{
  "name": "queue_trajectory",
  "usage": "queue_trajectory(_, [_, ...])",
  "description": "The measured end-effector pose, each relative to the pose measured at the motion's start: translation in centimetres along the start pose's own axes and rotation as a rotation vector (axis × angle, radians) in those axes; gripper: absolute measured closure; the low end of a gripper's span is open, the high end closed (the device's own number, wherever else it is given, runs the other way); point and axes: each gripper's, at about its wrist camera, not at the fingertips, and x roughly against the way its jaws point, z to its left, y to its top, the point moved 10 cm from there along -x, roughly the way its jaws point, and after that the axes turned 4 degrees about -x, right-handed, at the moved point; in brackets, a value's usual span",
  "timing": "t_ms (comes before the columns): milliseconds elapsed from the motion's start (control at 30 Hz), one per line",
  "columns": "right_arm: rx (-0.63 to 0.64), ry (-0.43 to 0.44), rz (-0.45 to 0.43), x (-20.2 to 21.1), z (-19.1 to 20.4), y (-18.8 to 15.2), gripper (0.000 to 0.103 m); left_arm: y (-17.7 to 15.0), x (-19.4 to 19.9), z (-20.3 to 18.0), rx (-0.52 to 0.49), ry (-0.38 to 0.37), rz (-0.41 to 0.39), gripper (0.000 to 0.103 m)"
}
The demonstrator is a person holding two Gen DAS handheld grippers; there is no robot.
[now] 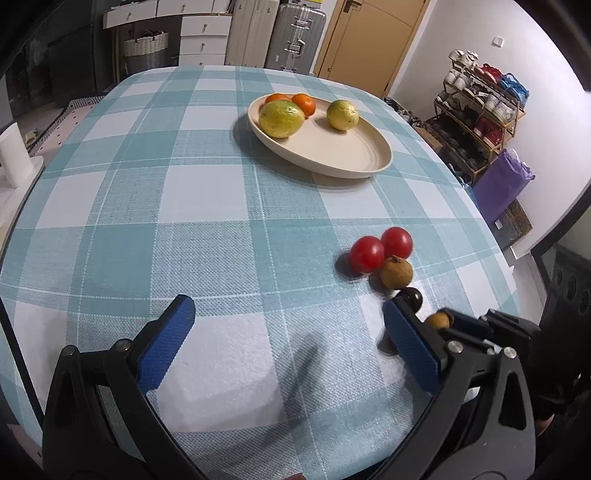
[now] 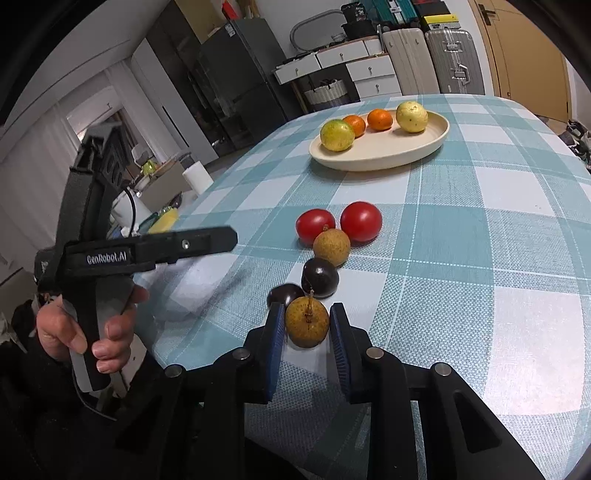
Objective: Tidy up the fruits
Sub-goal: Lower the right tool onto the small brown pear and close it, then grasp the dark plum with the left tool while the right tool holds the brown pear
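A cream oval plate (image 1: 354, 155) (image 2: 391, 155) on the checked tablecloth holds two yellow-green fruits (image 1: 281, 119) (image 2: 337, 135) and two oranges (image 1: 304, 104) (image 2: 380, 119). Nearer lie two red tomatoes (image 1: 366, 254) (image 2: 360, 220), a brown longan (image 1: 396, 272) (image 2: 331, 246) and two dark plums (image 2: 320, 277). My right gripper (image 2: 307, 323) is shut on a second brown longan (image 2: 307, 322), low over the cloth; it also shows in the left wrist view (image 1: 437, 320). My left gripper (image 1: 286, 317) is open and empty, left of the loose fruit.
The table edge (image 1: 491, 236) runs close to the right of the loose fruit. A shoe rack (image 1: 480, 110) and a purple bag (image 1: 502, 184) stand beyond it. Drawers and suitcases (image 1: 295, 33) line the far wall. A white paper roll (image 1: 13, 155) stands off the table's left.
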Motion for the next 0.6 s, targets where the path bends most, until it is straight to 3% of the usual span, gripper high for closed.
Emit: queue_trajectory(600, [-0.090, -0.025, -0.077, 2.4, -3.0, 1.3, 0.077, -1.9, -1.6, -6.4, -0.157, -0.099, 0.062, 0.001])
